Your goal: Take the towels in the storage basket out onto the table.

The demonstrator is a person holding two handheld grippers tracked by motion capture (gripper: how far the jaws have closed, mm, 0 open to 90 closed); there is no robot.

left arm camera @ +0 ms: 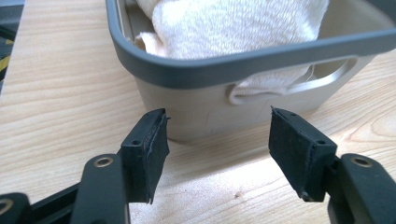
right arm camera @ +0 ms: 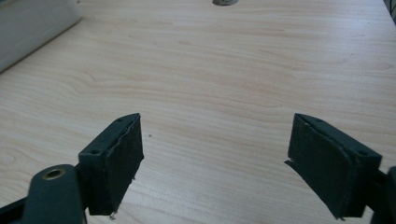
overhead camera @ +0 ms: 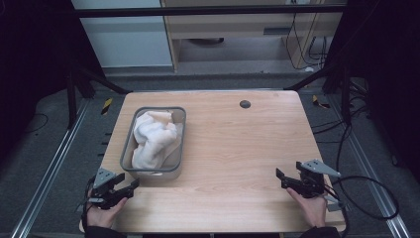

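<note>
Nearest you, your left gripper (overhead camera: 130,188) and right gripper (overhead camera: 281,179) rest with jaws apart and empty, the towel (overhead camera: 153,138) bundled inside the grey basket (overhead camera: 151,175) at ten o'clock, so the reach appears pending: advance left to its near rim.

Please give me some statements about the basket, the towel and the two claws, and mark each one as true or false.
1. The white terry towel lies inside the grey rectangular plastic basket. True.
2. The left claw grips the basket's rim. False: its jaws stand open just in front of the basket's near wall, with nothing between them.
3. The right claw is open over the bare light wooden table. True.
4. The basket stands on the right half of the table. False: it stands on the left half, near the left claw.
5. A bit of towel shows through the basket's handle slot. True.
</note>
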